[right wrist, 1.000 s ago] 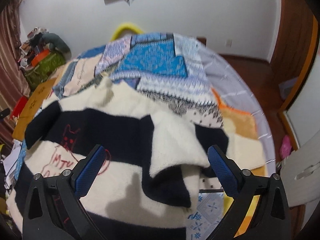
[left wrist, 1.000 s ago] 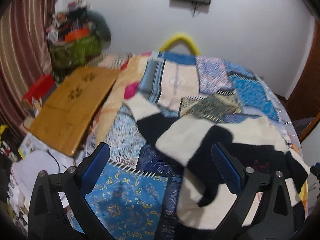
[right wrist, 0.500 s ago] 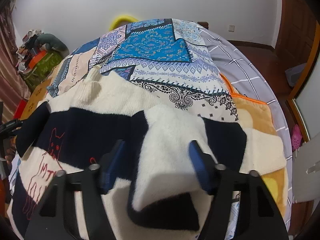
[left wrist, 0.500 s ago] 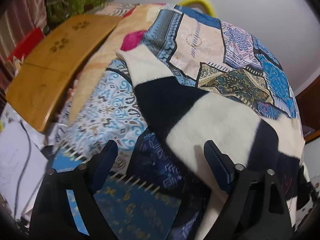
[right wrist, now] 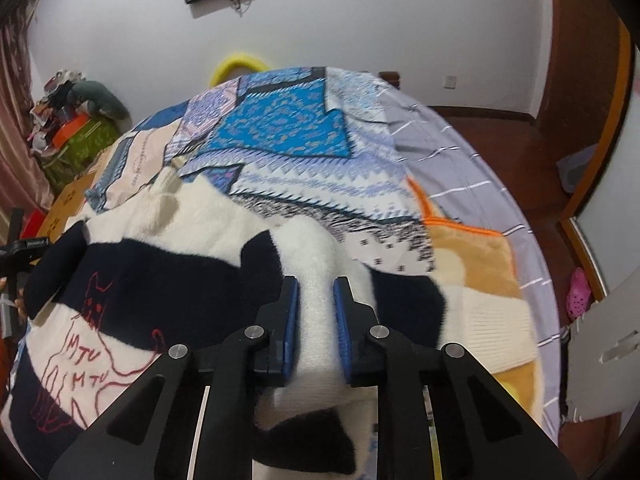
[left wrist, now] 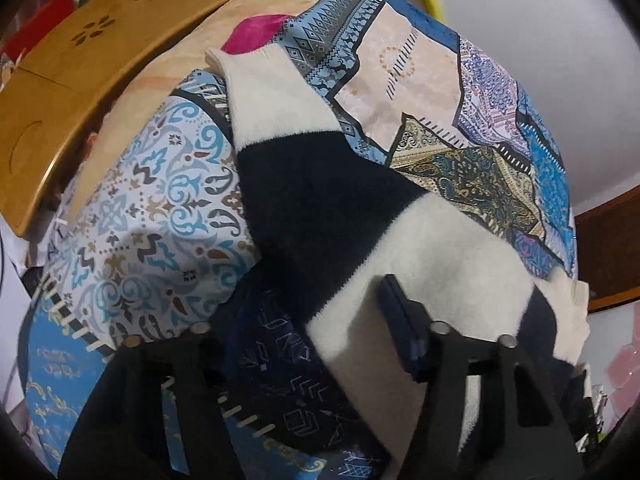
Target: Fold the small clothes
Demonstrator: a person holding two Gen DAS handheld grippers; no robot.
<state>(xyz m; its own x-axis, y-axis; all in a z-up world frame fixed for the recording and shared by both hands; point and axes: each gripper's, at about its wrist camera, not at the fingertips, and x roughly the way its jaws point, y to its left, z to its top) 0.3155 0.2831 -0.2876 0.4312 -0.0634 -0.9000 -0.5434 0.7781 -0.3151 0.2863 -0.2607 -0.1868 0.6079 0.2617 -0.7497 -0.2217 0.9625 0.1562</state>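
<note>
**Both grippers closing on the striped sweater**

Fingers of the right gripper [right wrist: 316, 312] are closing on a raised ridge of cream fleece, and the blue pads already press it from both sides. That ridge belongs to the sweater [right wrist: 192, 264], a fluffy cream-and-navy striped top with a red cat drawing and lettering on its front. It lies spread over the patchwork quilt [right wrist: 288, 132], with its body toward the near edge of the quilt and its collar pointing toward the far wall.

The left gripper [left wrist: 296, 320] points steeply down at the sweater's other side, where one long sleeve [left wrist: 288, 128] stretches away across the quilt toward the wooden lap desk [left wrist: 80, 64] lying just off the quilt's edge. Its jaws are closing too. One blue pad rests on the cream band; the other finger is hidden under a dark fold of quilt, so the cloth sits between them but I cannot confirm a firm pinch yet.

As for progress, the fold looks barely begun. The left sleeve lies fully extended, the body is open and rumpled, and no neat crease shows anywhere. The sleeve under the right gripper seems partly bunched over the torso. Still ahead, by my reading: securing both grips, bringing the sleeves in across the chest, then doubling the body over.
</note>
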